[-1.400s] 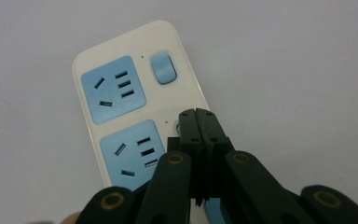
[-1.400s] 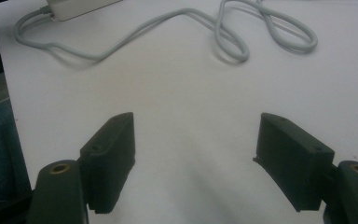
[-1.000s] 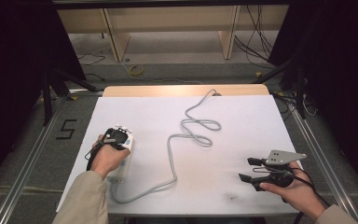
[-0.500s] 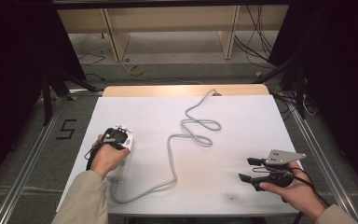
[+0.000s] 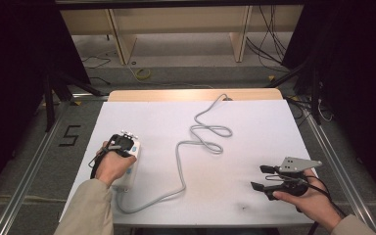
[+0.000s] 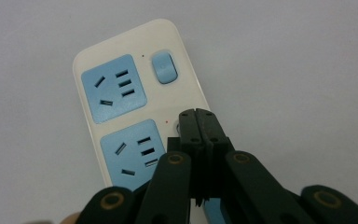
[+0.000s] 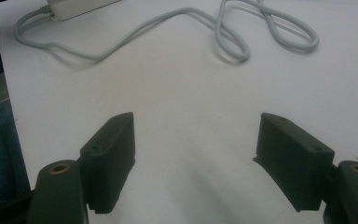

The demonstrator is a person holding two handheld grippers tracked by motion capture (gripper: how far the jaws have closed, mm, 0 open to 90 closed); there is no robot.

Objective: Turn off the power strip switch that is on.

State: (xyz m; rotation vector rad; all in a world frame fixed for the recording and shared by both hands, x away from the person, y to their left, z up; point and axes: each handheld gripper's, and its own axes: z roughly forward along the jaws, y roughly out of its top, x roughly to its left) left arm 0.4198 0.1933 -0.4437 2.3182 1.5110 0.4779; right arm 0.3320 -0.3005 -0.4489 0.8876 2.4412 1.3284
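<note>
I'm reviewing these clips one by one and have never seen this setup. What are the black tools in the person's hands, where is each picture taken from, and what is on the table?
A person holds hand-held tongs in each hand; no robot arm is involved. The high view looks down on the white table from above the person. The other two pictures come from cameras riding on the tongs.

On the table lies a white power strip with blue sockets and a blue switch; its grey cord snakes across the surface.

The left tongs are shut, tips together over the strip beside a socket, gripping nothing that shows. The right tongs are open and empty above bare table.
</note>
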